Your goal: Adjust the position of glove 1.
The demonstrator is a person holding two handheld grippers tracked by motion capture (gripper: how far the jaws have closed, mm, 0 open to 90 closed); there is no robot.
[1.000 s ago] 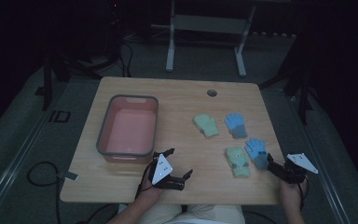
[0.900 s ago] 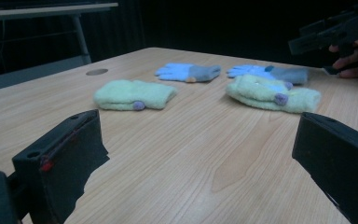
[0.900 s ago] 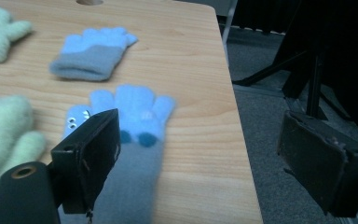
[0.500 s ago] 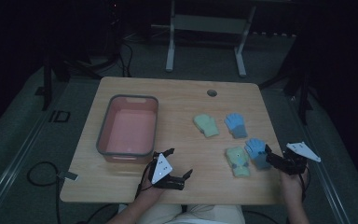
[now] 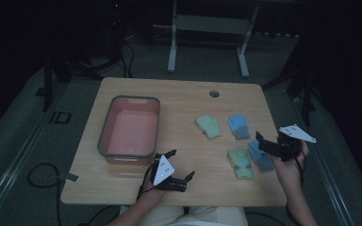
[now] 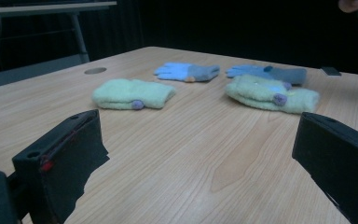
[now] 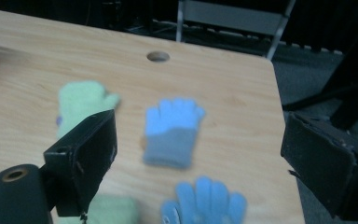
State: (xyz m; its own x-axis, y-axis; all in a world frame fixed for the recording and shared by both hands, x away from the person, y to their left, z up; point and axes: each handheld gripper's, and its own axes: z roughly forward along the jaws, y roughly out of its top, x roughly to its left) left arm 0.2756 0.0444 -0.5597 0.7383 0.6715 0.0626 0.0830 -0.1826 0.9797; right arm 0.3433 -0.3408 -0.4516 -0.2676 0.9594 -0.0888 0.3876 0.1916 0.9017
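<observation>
Both claws gape: right claw (image 5: 267, 145) over blue glove (image 5: 260, 156); left claw (image 5: 180, 165) low.

Black two-jaw left tool (image 5: 178, 166), right tool (image 5: 263, 143); each topped by white three-cornered plate, trailing black cable.

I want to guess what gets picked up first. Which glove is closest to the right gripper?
The nearer blue glove, right by the right gripper, next to the green glove. The other blue glove lies farther up the table.
</observation>
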